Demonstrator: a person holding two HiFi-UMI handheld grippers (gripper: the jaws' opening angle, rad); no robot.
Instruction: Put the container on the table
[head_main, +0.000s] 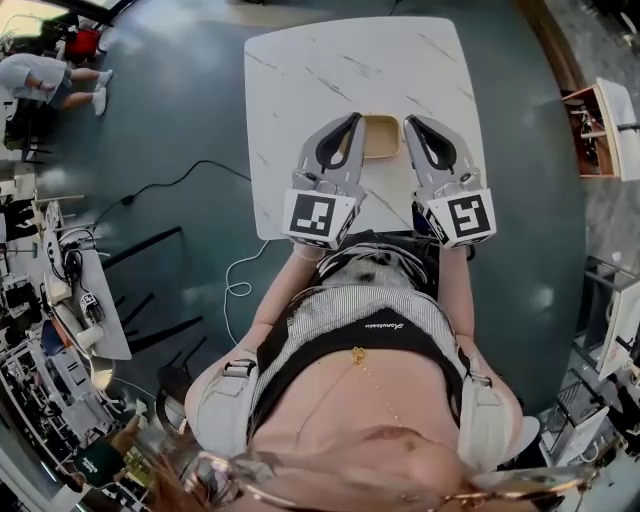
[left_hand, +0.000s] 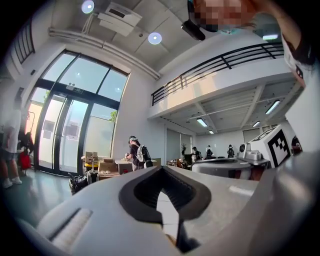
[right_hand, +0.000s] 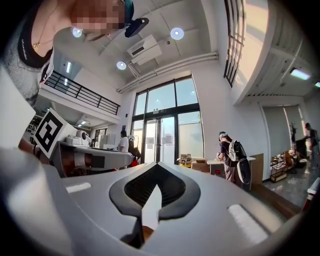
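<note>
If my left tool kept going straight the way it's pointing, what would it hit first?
Nothing close, probably. The left tool points across the white table, and the container sits beside its tip, not ahead. Its height above the tabletop is unclear.

Floor (head_main: 190, 110): dark teal, glossy, crossed by a black cable (head_main: 185, 180).
Windows (left_hand: 70, 120): tall glazed doors, daylight behind.
Walls (left_hand: 135, 115): white, with a black-railed balcony (left_hand: 220, 62).
Ceiling lamps (left_hand: 154, 38): round, lit.
Furniture: wooden shelf unit (head_main: 592, 130).
</note>
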